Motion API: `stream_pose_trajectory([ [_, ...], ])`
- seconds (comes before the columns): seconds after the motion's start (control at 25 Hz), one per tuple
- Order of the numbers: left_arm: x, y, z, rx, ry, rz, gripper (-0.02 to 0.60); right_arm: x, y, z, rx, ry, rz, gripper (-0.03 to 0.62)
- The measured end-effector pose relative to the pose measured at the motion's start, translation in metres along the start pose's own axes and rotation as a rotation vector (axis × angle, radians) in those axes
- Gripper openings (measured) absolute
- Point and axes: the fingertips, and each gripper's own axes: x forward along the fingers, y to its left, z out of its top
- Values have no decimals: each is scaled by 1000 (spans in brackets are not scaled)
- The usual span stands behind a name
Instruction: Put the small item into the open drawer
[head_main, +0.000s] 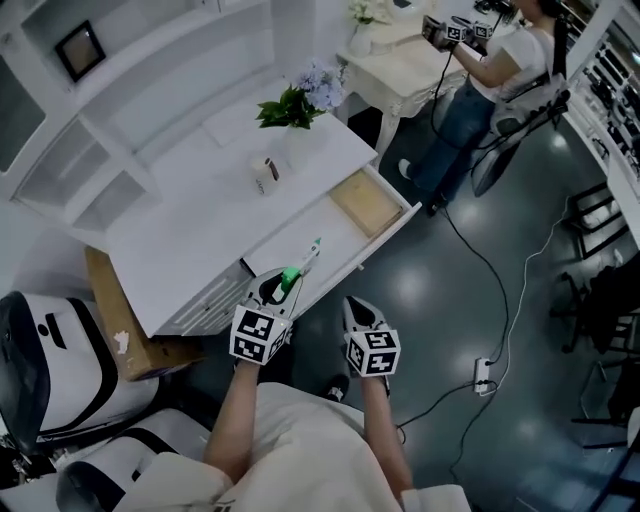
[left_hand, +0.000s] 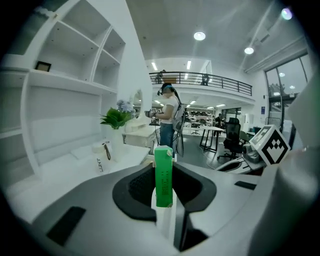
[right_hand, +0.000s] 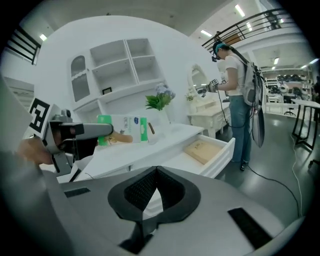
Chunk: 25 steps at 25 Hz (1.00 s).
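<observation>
My left gripper (head_main: 283, 287) is shut on a small flat white pack with green ends (head_main: 301, 264). It holds the pack over the front of the open white drawer (head_main: 316, 240). In the left gripper view the pack (left_hand: 163, 175) stands upright, edge-on, between the pads of the left gripper (left_hand: 165, 202). From the right gripper view the pack (right_hand: 122, 129) shows side-on in the left gripper (right_hand: 107, 130), above the desk. The drawer (right_hand: 220, 150) holds a tan flat box (head_main: 366, 203) at its right end. My right gripper (head_main: 358, 312) hangs shut and empty in front of the drawer, its jaws (right_hand: 150, 200) touching.
The white desk (head_main: 190, 225) carries a small cup (head_main: 266, 172) and a vase of flowers (head_main: 302, 102), with shelves behind. A cardboard box (head_main: 125, 335) lies left of the desk. Another person (head_main: 480, 70) stands at the back right. Cables and a power strip (head_main: 483, 372) lie on the dark floor.
</observation>
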Motion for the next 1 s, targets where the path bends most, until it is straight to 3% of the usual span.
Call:
stream_pose_trajectory([
  [0.12,20,14,1,34,22,-67,94,26,11,8,-11,18,2,26],
  [0.28,44,37,-10,6,49,-130,94,46,8,25,-2,20,-22,26],
  [0.72,105,67,-82,-23,190,-286,94,87,-22,34,66,71,-161,26],
  [1.0,142,70,-128,-163,298,-375,94,113,-28,24,93,111,-217,26],
])
